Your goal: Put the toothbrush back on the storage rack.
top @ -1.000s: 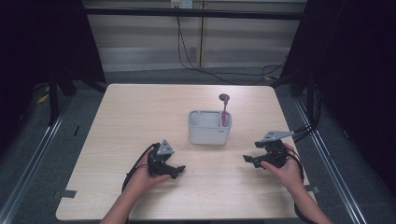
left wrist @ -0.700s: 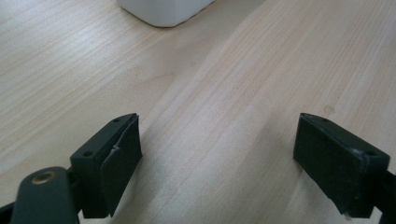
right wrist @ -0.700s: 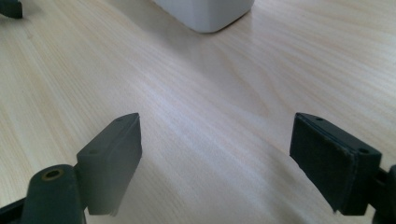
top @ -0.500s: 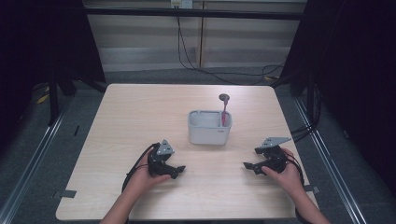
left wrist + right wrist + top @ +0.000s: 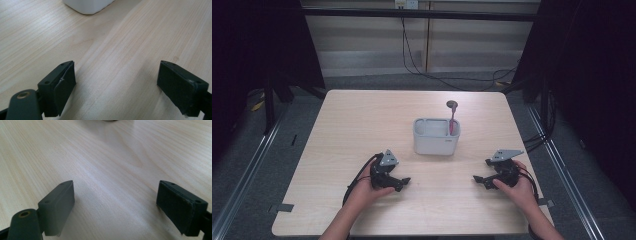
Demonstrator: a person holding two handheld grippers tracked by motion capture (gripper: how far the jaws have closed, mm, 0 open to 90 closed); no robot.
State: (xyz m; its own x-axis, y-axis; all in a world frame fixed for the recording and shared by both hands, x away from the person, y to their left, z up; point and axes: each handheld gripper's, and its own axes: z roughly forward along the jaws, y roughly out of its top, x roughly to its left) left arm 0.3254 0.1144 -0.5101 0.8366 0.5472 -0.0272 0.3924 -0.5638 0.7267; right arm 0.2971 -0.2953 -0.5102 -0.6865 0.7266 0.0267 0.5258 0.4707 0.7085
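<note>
Resting wide-jawed on table [image 5: 362, 130] — both grippers [image 5: 398, 183] [image 5: 479, 180] empty, white holder [image 5: 436, 137] beyond them.

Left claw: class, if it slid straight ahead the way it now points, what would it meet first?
Probably the white container: the open left claw has only bare table before it, though the container sits slightly off its line.

From above the near edge we look forward and down on the whole table [image 5: 362, 120], both hands entering at the bottom. Our left gripper view sits low, just over the wood, facing far and right toward the white container [image 5: 87, 6]. Our right gripper view is equally low, facing left across bare wood. All three views share the table's near middle.
</note>
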